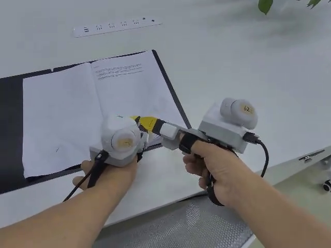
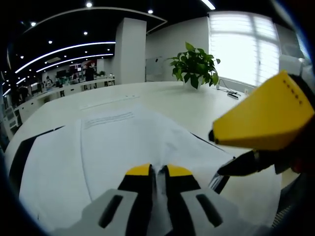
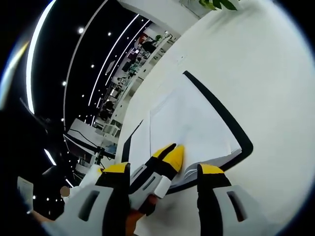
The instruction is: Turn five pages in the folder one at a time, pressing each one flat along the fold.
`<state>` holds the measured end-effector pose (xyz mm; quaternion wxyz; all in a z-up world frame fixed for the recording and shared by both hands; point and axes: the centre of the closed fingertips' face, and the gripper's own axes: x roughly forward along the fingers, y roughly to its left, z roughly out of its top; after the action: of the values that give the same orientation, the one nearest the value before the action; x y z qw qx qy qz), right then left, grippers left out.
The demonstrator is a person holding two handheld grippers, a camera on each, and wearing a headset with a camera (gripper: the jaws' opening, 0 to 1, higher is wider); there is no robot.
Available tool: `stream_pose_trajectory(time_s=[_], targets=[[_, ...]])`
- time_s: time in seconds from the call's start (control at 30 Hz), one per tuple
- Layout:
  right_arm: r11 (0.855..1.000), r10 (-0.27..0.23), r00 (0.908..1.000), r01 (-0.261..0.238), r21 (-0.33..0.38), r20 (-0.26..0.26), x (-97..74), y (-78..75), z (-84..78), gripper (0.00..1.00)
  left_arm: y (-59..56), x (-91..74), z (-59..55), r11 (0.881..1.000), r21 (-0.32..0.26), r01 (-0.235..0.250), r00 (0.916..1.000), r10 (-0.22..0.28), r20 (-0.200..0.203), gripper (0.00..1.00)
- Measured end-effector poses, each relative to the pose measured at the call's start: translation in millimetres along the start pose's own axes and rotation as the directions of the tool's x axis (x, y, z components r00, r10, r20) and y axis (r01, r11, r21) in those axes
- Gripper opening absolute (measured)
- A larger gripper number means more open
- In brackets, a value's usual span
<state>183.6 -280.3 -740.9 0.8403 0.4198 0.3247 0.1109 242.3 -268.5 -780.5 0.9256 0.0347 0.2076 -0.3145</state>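
Nearest the head view, a left hand (image 1: 106, 173) and a right hand (image 1: 214, 165) are seen, each wrapped around a grey handle. The left claw (image 2: 160, 170), yellow-tipped, is closed to a thin slit at the near edge of the right-hand white page (image 1: 137, 90); whether paper is pinched cannot be told. The right claw (image 3: 162, 169) is spread wide with nothing held, just beside it. The open black folder (image 1: 10, 119) is laid flat on the white desk (image 1: 248, 62).

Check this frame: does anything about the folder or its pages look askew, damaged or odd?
Nothing looks damaged or spilled. The right-hand page humps up off the open folder where the left gripper pinches it, which fits a page turn rather than a fault.
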Motion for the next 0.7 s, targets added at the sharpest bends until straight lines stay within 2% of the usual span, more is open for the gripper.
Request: stream_pose_trajectory(time_s=[0.13, 0.27, 0.43, 0.5, 0.57, 0.67, 0.7], targets=[[1.0, -0.018, 0.9998, 0.018, 0.015, 0.006, 4.8, -5.8, 1.6, 0.5, -0.1, -0.1, -0.1, 1.0, 0.001, 0.0, 1.0, 0.0, 0.002, 0.09], [0.997, -0.065, 0.9976, 0.065, 0.035, 0.021, 7.8, -16.9, 4.4, 0.39, -0.2, -0.2, -0.2, 1.0, 0.002, -0.001, 1.0, 0.001, 0.003, 0.09], [0.985, -0.137, 0.99, 0.133, 0.106, 0.034, 8.5, -35.5, 6.3, 0.19, -0.4, -0.1, -0.4, 1.0, 0.003, 0.0, 1.0, 0.0, 0.003, 0.09], [0.98, -0.165, 0.9854, 0.159, 0.122, 0.042, 7.6, -42.7, 6.9, 0.08, -0.5, -0.1, -0.4, 1.0, 0.003, -0.001, 1.0, 0.001, 0.003, 0.09], [0.977, -0.176, 0.9832, 0.168, 0.135, 0.049, 6.8, -46.4, 7.4, 0.01, -0.7, -0.2, -0.4, 1.0, 0.005, -0.001, 1.0, 0.001, 0.002, 0.09], [0.964, -0.183, 0.9815, 0.167, 0.208, 0.057, 7.2, -48.2, 5.8, 0.0, -0.9, -0.3, -0.4, 1.0, 0.008, -0.001, 1.0, 0.001, 0.001, 0.09], [0.963, -0.182, 0.9817, 0.166, 0.212, 0.057, 6.9, -48.1, 5.2, 0.0, -1.0, -0.3, -0.4, 1.0, 0.007, -0.001, 1.0, 0.001, 0.001, 0.09]])
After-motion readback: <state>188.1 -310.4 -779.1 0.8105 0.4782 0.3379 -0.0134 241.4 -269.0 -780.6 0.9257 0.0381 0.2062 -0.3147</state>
